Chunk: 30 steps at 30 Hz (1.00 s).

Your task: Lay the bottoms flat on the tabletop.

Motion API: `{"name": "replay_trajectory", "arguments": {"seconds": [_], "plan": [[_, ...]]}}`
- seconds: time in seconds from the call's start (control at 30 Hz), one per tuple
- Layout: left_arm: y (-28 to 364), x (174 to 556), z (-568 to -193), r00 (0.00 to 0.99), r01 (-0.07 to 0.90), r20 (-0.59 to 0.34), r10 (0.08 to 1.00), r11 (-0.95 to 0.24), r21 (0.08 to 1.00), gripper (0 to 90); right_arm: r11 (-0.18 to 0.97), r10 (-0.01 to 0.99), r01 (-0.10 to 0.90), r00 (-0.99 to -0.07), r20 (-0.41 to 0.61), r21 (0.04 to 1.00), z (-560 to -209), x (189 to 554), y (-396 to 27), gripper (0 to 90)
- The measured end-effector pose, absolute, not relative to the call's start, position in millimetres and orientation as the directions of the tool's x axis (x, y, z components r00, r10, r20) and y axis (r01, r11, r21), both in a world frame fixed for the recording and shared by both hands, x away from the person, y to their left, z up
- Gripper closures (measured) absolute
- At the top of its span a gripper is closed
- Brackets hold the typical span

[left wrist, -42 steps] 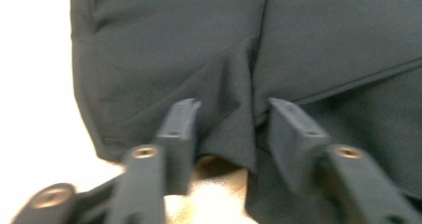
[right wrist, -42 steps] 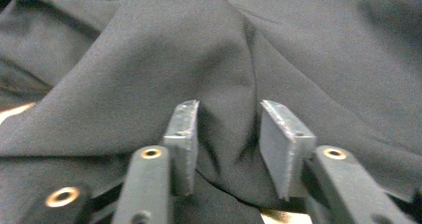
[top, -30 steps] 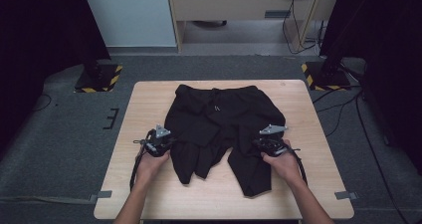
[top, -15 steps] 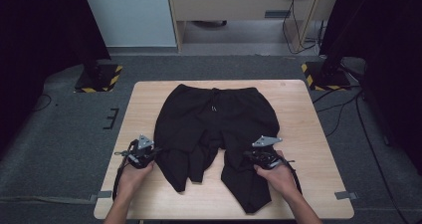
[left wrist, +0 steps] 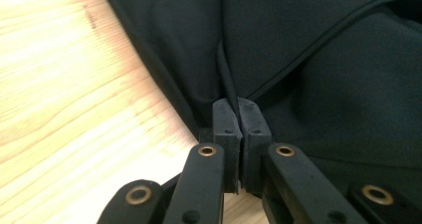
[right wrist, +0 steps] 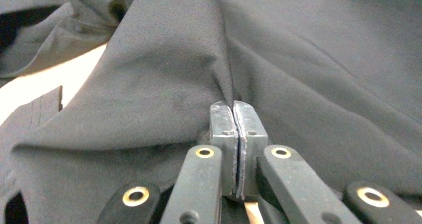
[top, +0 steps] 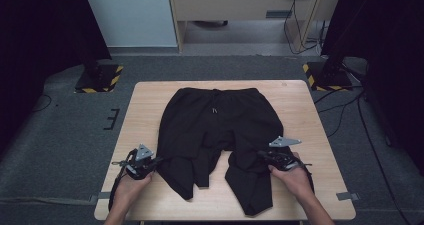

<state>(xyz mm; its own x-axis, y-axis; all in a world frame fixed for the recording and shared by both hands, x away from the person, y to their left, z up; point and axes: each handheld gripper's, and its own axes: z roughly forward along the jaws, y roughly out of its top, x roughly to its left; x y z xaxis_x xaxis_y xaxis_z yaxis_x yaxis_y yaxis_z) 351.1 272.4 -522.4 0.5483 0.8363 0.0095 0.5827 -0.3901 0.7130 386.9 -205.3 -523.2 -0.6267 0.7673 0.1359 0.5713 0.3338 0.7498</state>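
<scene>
A pair of black shorts (top: 215,125) lies spread on the wooden table (top: 295,100), waistband and drawstring at the far side, legs toward me. My left gripper (top: 156,161) is shut on the outer edge of the left leg. In the left gripper view the pads (left wrist: 238,113) pinch a fold of the black cloth (left wrist: 308,59) just above the tabletop. My right gripper (top: 261,155) is shut on the right leg's cloth, and the right gripper view shows a ridge of fabric (right wrist: 219,50) pulled up into the closed pads (right wrist: 233,115).
Bare wood borders the shorts on both sides and along the near edge (top: 210,205). Two stand bases with yellow-black tape (top: 97,77) (top: 327,75) sit on the grey floor beyond the table. Cables (top: 350,105) run along the floor at the right.
Both hands have drawn toward me and a little outward, dragging the shorts' legs with them. The shorts lie longer and flatter than before, with the waistband now spread open.
</scene>
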Motion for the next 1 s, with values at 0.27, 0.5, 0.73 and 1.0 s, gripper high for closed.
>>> {"name": "replay_trajectory", "arguments": {"seconds": [0.27, 0.5, 0.73, 1.0], "plan": [[276.2, 356.7, -524.1, 0.525, 0.589, 0.03, 0.85, -0.389, 0.708, 88.1, 0.318, 0.787, 0.584, -0.602, 0.135, 0.747, -522.6, 383.4, -233.9, 88.9], [278.3, 355.9, -524.7, 0.512, 0.586, 0.034, 0.858, -0.378, 0.717, 86.2, 0.29, 0.805, 0.6, -0.575, 0.149, 0.746, -521.0, 387.6, -249.3, 86.3], [271.4, 343.4, -509.5, 0.507, 0.519, 0.036, 0.861, -0.339, 0.784, 56.9, 0.224, 0.813, 0.592, -0.552, 0.187, 0.774, -508.0, 375.8, -255.5, 56.2], [250.5, 342.0, -504.0, 0.545, 0.473, 0.039, 0.838, -0.345, 0.811, 39.5, 0.234, 0.791, 0.572, -0.582, 0.188, 0.786, -510.0, 347.6, -251.2, 43.6]]}}
